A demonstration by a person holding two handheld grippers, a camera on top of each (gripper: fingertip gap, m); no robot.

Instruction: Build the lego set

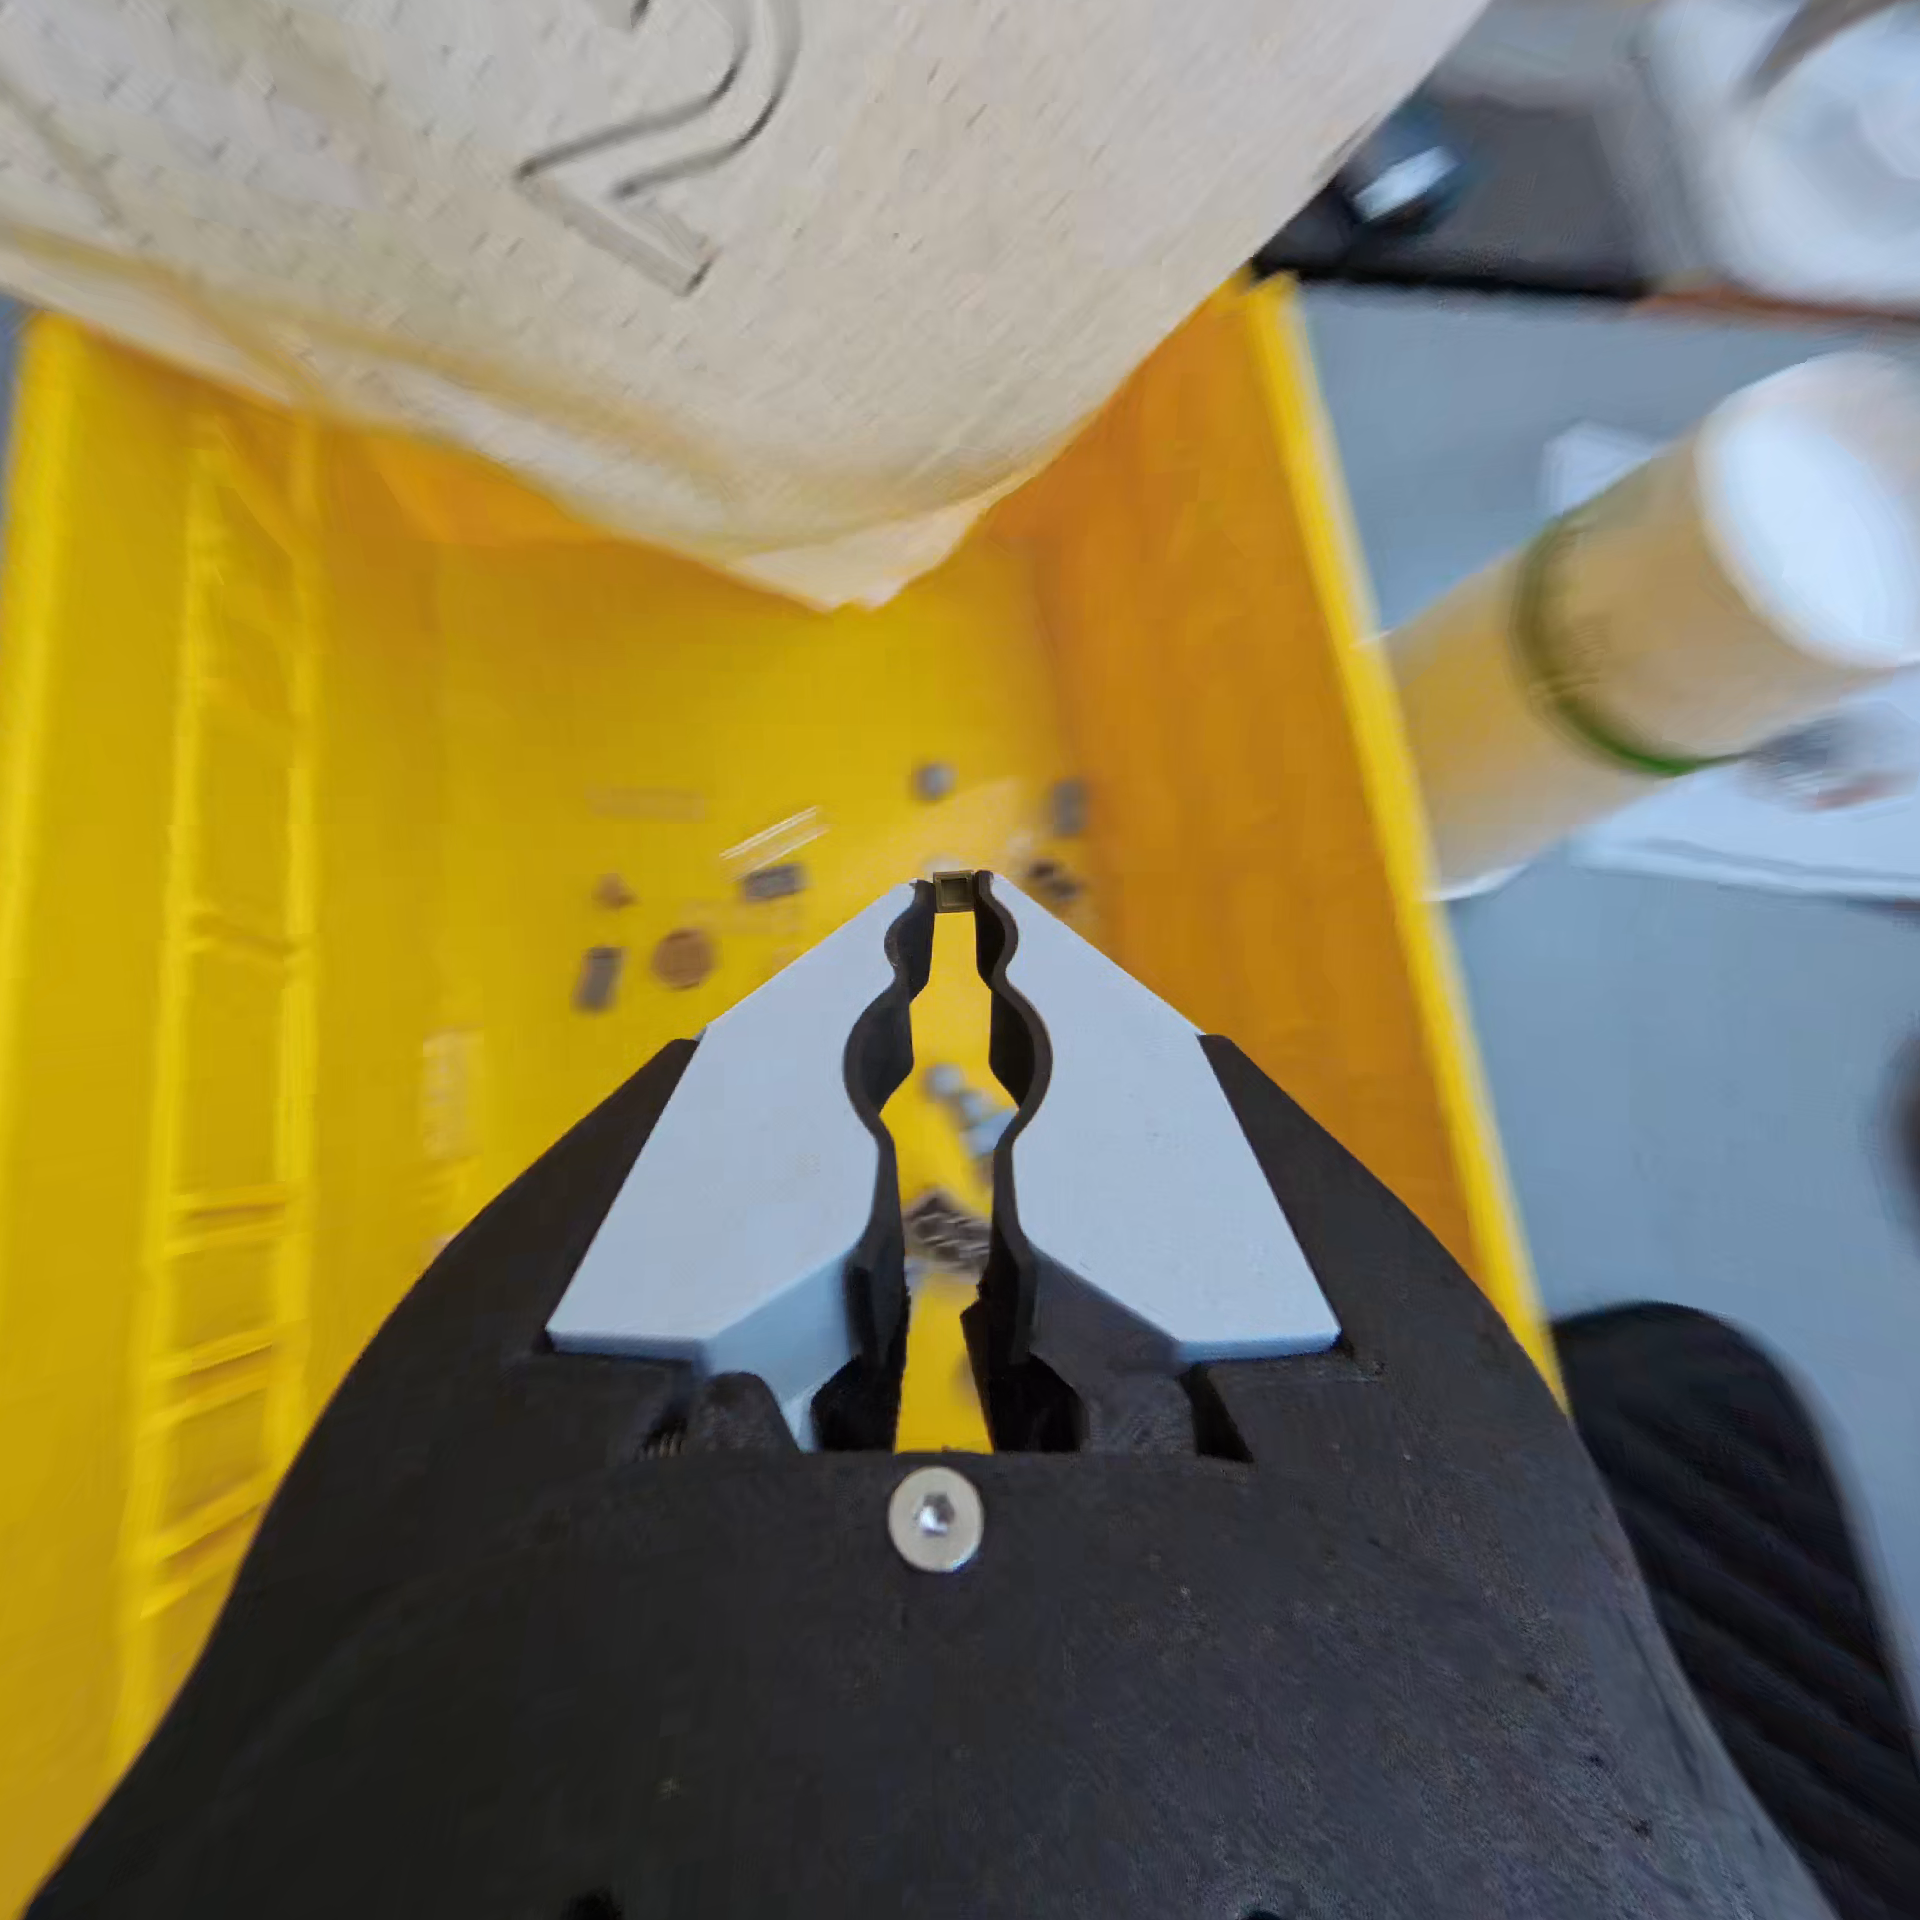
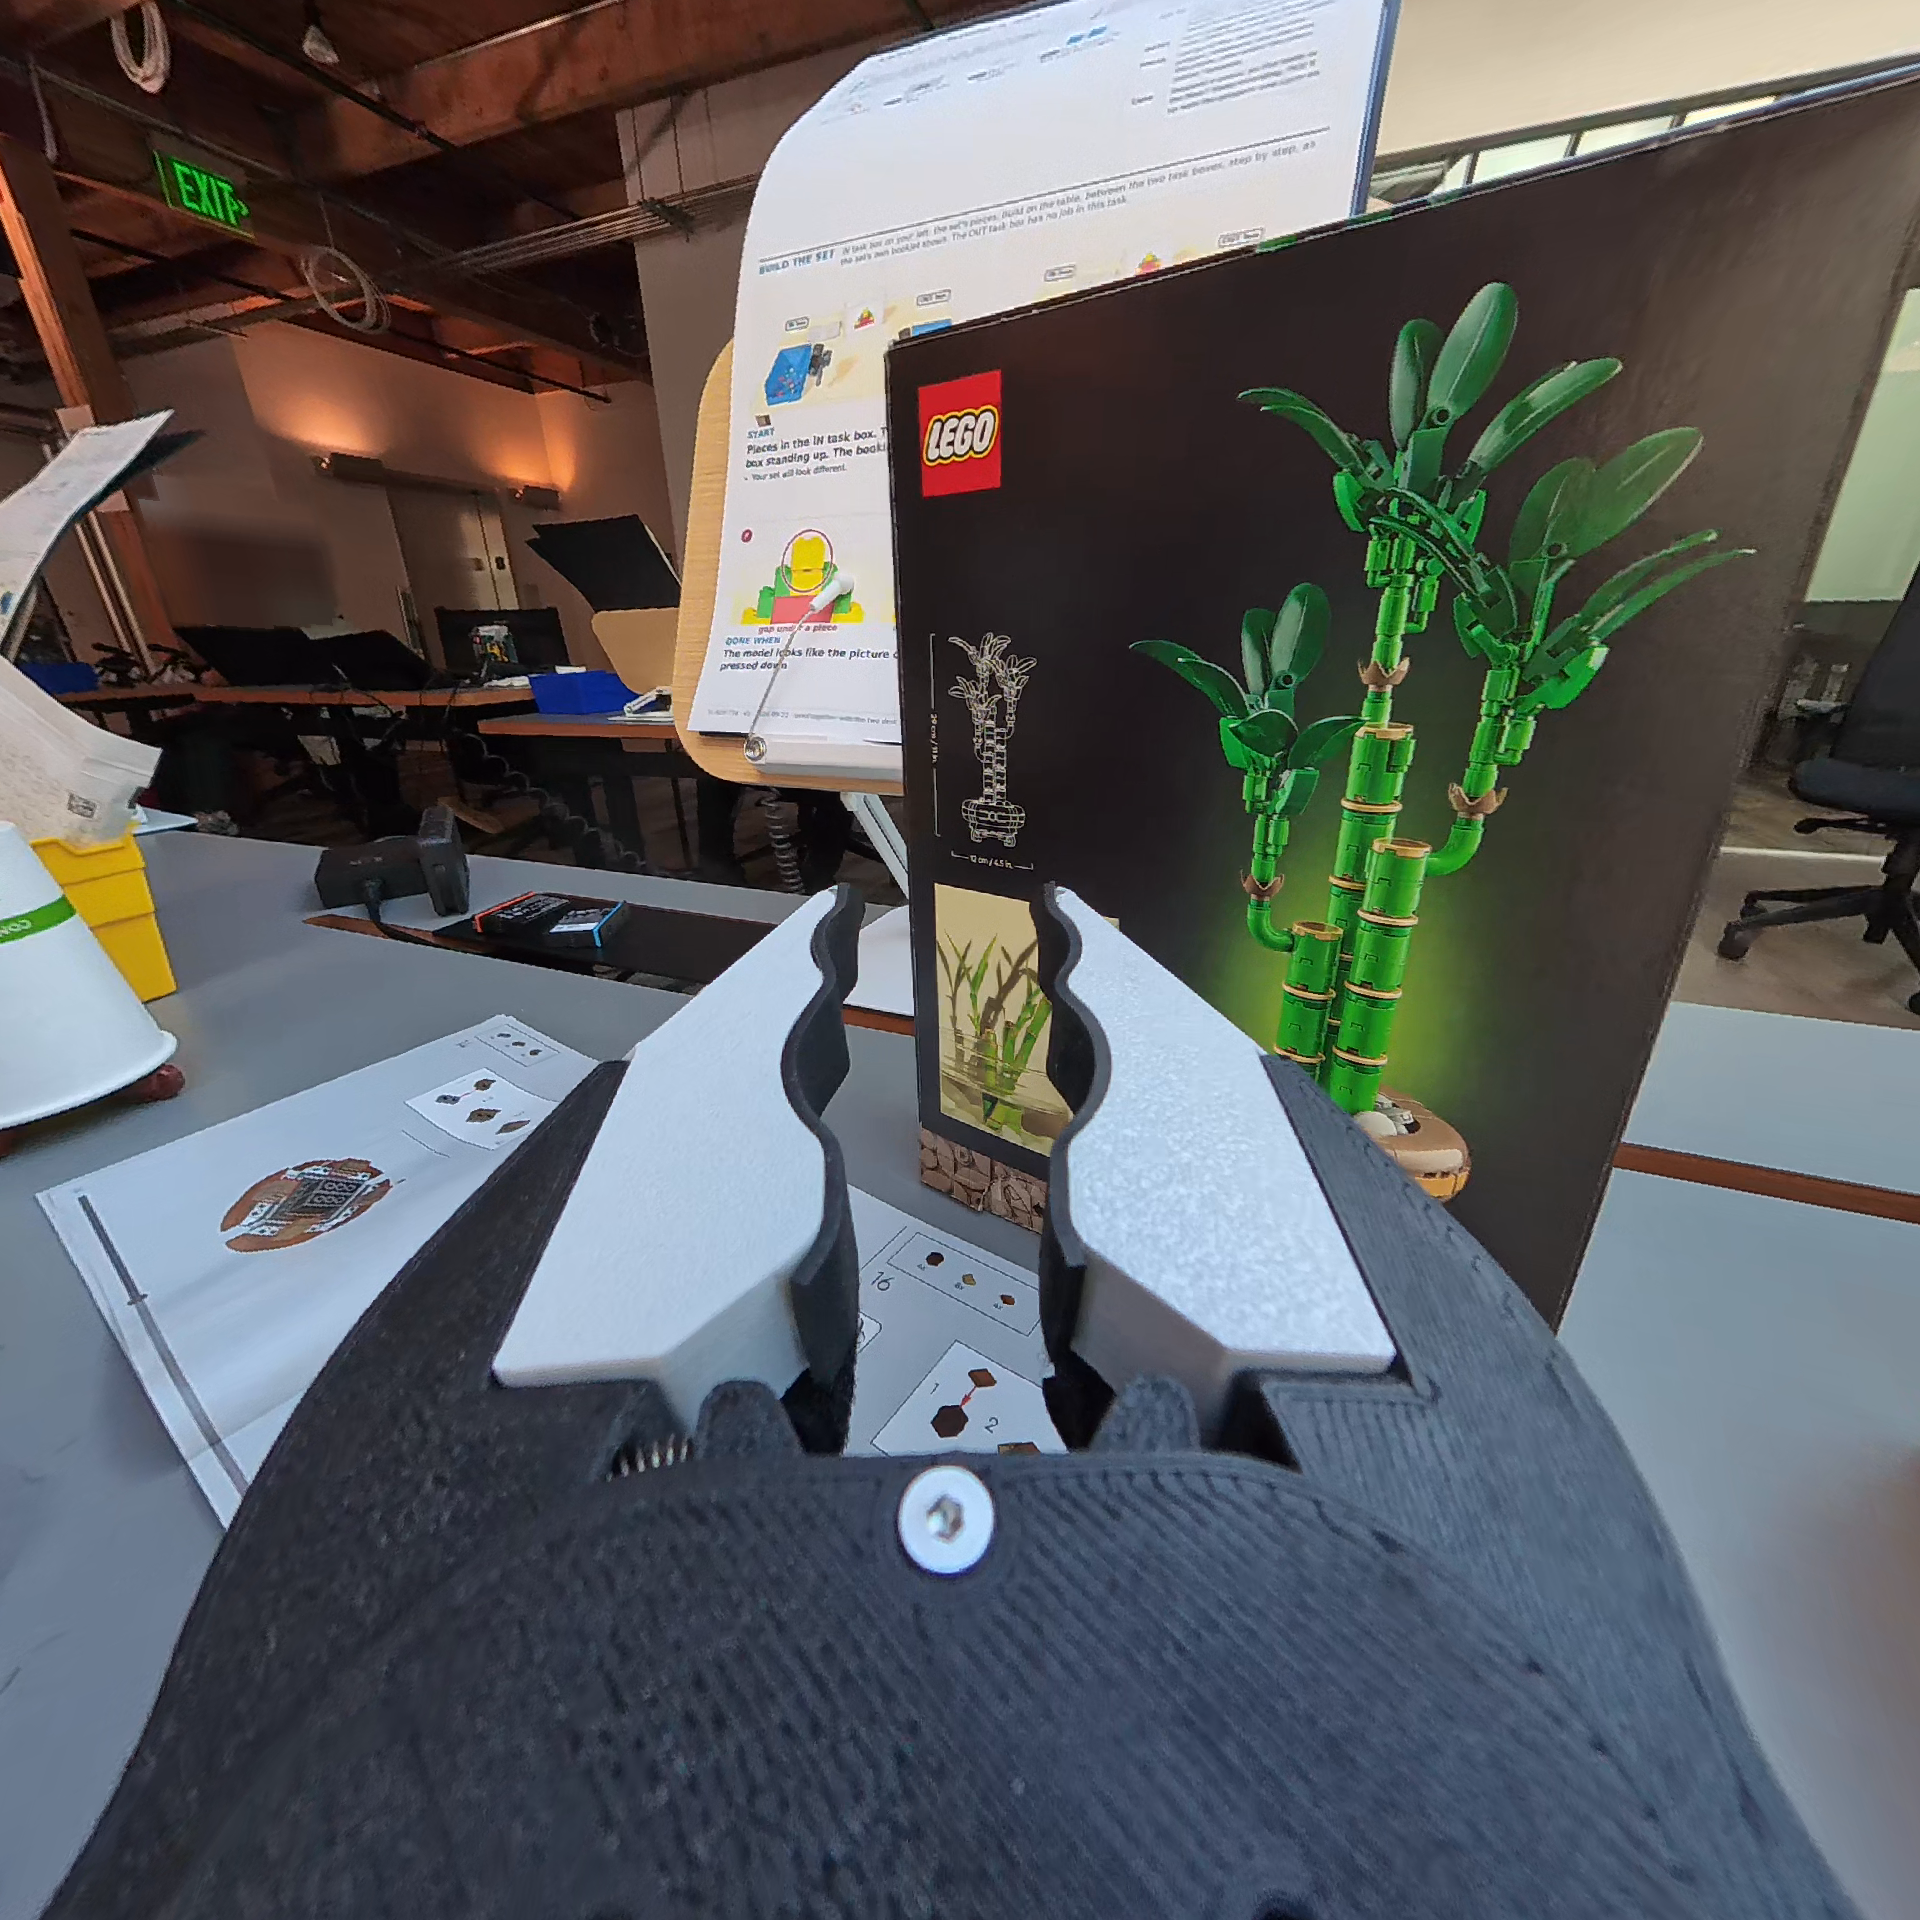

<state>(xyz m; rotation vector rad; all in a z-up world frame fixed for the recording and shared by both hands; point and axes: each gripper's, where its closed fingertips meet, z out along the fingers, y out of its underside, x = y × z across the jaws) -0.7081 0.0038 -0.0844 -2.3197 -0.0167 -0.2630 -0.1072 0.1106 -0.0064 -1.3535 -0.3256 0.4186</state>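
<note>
My left claw (image 1: 956,896) pinches one small dark piece (image 1: 956,891) at its tips, over the yellow bin (image 1: 1195,675). Roughly ten loose pieces (image 1: 683,957) lie blurred on the floor, one paper bag (image 1: 623,260) above. Right claw (image 2: 948,914) gapes empty over one booklet (image 2: 312,1226), one set box (image 2: 1351,727) behind.

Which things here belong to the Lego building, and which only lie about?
For the job: small dark piece in the left gripper, yellow bin, instruction booklet, Lego box.
Lying about: paper cup, black device.

Left down into bin (image 1: 156,831); right level.
</note>
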